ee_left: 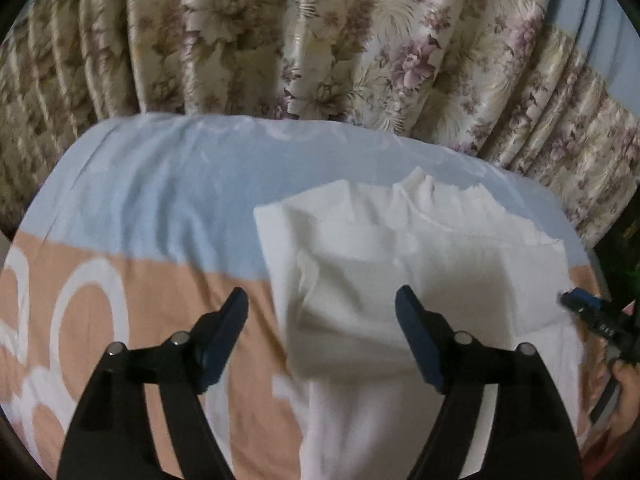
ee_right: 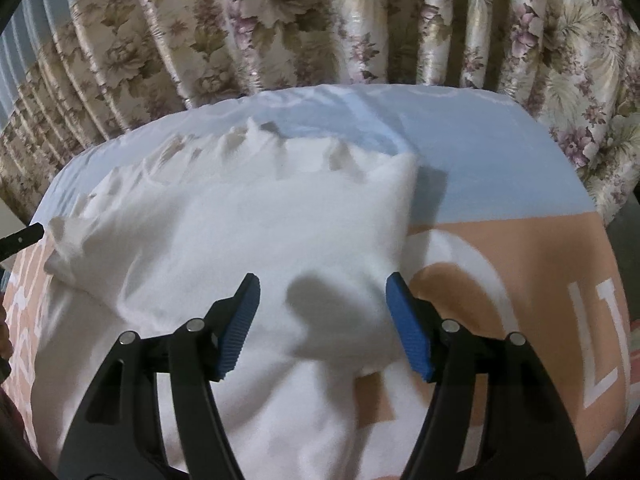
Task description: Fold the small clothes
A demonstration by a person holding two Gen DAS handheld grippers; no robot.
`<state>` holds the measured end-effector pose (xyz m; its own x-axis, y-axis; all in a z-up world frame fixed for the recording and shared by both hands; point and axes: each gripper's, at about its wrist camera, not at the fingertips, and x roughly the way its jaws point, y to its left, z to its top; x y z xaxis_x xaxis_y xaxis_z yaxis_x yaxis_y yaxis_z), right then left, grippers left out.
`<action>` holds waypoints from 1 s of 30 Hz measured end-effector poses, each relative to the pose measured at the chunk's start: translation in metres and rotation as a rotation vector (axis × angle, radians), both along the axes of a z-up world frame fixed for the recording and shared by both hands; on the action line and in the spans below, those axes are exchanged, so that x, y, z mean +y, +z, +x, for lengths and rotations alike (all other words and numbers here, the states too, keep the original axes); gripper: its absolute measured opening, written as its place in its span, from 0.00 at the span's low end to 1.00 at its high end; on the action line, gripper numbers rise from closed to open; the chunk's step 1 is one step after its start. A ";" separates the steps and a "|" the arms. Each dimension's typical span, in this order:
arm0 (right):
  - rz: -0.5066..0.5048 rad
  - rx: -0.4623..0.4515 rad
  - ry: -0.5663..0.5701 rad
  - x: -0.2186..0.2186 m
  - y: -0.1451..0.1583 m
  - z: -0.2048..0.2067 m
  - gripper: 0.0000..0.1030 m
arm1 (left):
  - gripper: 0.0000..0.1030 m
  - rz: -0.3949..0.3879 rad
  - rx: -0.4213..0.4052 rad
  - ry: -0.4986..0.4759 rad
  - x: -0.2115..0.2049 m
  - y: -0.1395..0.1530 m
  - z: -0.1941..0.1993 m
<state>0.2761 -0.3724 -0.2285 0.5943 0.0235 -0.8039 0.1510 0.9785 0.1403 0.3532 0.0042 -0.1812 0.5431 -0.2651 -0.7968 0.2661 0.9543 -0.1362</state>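
A: What is the left claw point(ee_left: 322, 300) doing?

B: Its two blue-padded fingers point(ee_left: 416, 340) stand wide apart with nothing clamped between them. It hovers above the near left part of the white garment point(ee_left: 400, 280), pointing steeply down, and the pads do not press on the cloth.

A: And the right claw point(ee_right: 320, 286)?

B: Its jaws are parted too, with no cloth pinched. It hangs over the near right part of the same garment point(ee_right: 240, 220), and its shadow falls on the fabric between the fingers.

A: Where does the garment lie?

B: On the bedsheet point(ee_left: 160, 184), spread flat with a folded layer across the top. In the left wrist view it sits right of centre; in the right wrist view it fills the left and middle. Its far edge is bunched into small peaks.

A: Can each claw see the other?

B: Yes. The right claw's tip point(ee_left: 580, 304) shows at the right edge of the left view, beside the garment, with part of a hand point(ee_left: 626, 384) behind it. A dark tip point(ee_right: 24, 236) shows at the left edge of the right view.

A: What surrounds it?

B: The sheet is pale blue at the far end and peach with white rings and letters nearer. Behind it hangs a flowered curtain point(ee_left: 320, 40)
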 end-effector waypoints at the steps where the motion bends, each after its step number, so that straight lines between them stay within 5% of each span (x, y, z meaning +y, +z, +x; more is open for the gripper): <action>1: -0.007 -0.001 -0.007 -0.005 0.001 0.003 0.65 | 0.74 0.020 0.009 -0.012 -0.006 -0.003 0.006; 3: -0.012 0.007 -0.021 -0.011 0.001 0.011 0.65 | 0.73 0.043 0.044 -0.045 -0.019 -0.014 0.019; 5: -0.005 0.026 -0.032 -0.017 -0.002 0.019 0.65 | 0.39 0.057 0.090 -0.069 -0.028 -0.026 0.026; 7: 0.016 0.048 -0.032 -0.022 -0.008 0.027 0.62 | 0.35 0.086 0.105 -0.061 -0.032 -0.035 0.029; 13: 0.029 0.004 0.014 -0.014 -0.006 0.031 0.20 | 0.21 0.039 0.028 -0.034 -0.018 -0.024 0.022; 18: 0.042 -0.079 0.039 -0.010 0.010 0.039 0.17 | 0.21 0.028 -0.045 0.017 -0.005 -0.007 0.025; 21: 0.041 -0.033 0.033 -0.014 -0.001 0.052 0.17 | 0.21 0.031 0.002 0.029 0.002 -0.019 0.037; 23: 0.045 -0.005 0.021 -0.018 -0.008 0.054 0.27 | 0.23 0.034 0.043 0.028 0.004 -0.030 0.039; 30: -0.038 -0.060 0.012 -0.011 0.015 0.020 0.49 | 0.60 0.040 0.041 0.082 0.019 -0.022 0.022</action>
<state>0.2956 -0.3836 -0.2135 0.6412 0.0012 -0.7673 0.1316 0.9850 0.1114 0.3753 0.0232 -0.2028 0.5285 -0.1882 -0.8278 0.1816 0.9776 -0.1063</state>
